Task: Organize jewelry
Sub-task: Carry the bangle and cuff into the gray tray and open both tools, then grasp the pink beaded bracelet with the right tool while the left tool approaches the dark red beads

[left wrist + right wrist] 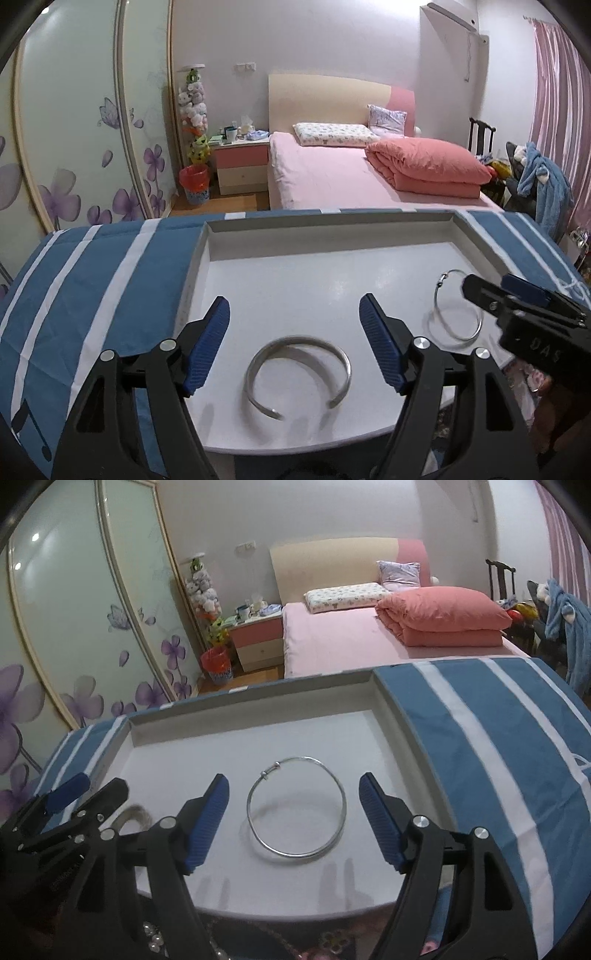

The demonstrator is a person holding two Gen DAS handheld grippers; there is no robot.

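A white tray (258,254) lies on a blue-and-white striped cloth. In it lie a thick open silver cuff bangle (297,373) and a thin round silver bangle (456,306) with a small clasp. My left gripper (295,317) is open and empty, its jaws either side of the cuff and just above it. My right gripper (294,797) is open and empty, its jaws either side of the thin bangle (297,805). The cuff (135,814) shows blurred at the left of the right wrist view. Each gripper shows in the other's view, the right one (517,306) and the left one (70,805).
The striped cloth (92,295) covers the surface around the tray (240,709). Beads and trinkets (332,939) lie at the near edge below the tray. Behind are a pink bed (332,173), a nightstand (242,166) and a flowered wardrobe (74,147).
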